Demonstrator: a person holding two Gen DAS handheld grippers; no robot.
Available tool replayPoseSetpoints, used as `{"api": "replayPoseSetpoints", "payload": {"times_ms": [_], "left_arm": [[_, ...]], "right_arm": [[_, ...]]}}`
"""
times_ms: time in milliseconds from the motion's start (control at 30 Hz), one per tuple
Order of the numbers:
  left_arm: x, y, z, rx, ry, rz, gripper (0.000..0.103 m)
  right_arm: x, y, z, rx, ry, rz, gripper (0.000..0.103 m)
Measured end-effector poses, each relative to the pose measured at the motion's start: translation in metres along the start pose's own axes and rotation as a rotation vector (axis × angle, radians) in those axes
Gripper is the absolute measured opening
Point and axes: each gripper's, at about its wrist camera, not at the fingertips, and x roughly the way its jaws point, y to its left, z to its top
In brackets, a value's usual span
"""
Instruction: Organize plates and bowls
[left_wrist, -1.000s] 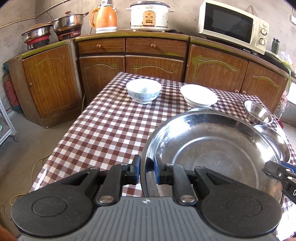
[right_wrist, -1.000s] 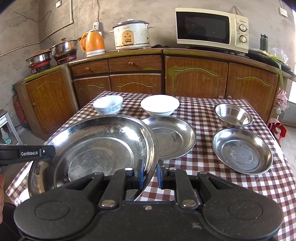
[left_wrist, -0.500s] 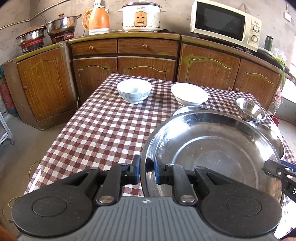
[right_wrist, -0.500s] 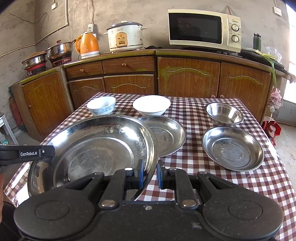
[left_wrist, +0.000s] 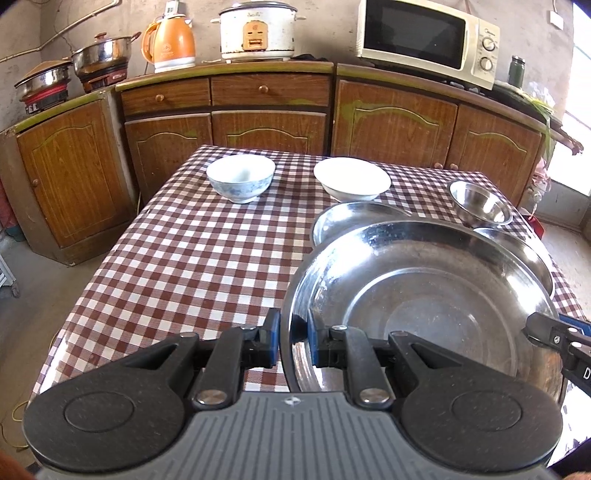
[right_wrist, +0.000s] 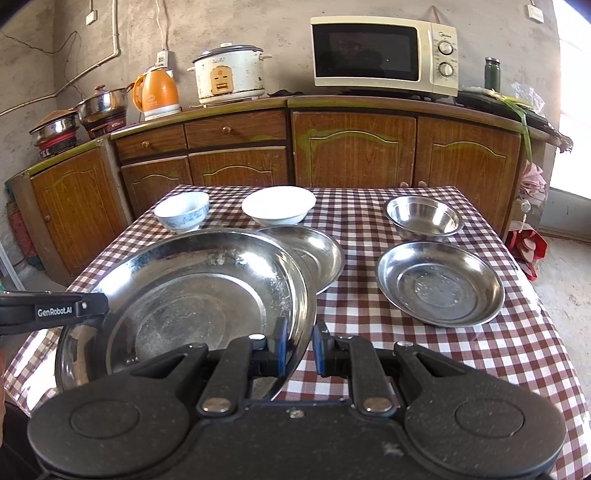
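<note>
I hold a large steel plate (left_wrist: 424, 306) between both grippers, lifted above the checked table (left_wrist: 184, 258). My left gripper (left_wrist: 293, 341) is shut on its left rim. My right gripper (right_wrist: 298, 345) is shut on its right rim (right_wrist: 295, 295). On the table lie a medium steel plate (right_wrist: 317, 254) partly under the large one, another steel plate (right_wrist: 439, 282) at the right, a steel bowl (right_wrist: 424, 219), a white bowl (right_wrist: 279, 208) and a blue-patterned bowl (right_wrist: 183, 212).
Wooden cabinets (right_wrist: 351, 155) run behind the table, carrying a microwave (right_wrist: 384, 55), a rice cooker (right_wrist: 229, 74), an orange kettle (right_wrist: 157, 92) and pots (right_wrist: 103, 105). Floor lies to the left and right of the table.
Both views have drawn back and risen a little; the large plate stays gripped on both rims and more of the table shows beneath it.
</note>
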Motion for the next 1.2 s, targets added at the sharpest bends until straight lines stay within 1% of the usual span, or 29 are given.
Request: {"api": "replayPoseSetpoints", "payload": {"times_ms": [633,1200], "left_arm": [[0.003,-0.022,-0.007,0.033,0.008,-0.029,0.017],[0.012,-0.035,-0.013,0.049,0.032,-0.045,0.017]], "right_arm": [[-0.007,-0.023,-0.008,0.038,0.000,-0.043,0.019],[-0.005,-0.035,-0.016,0.061,0.015,-0.075,0.019]]}}
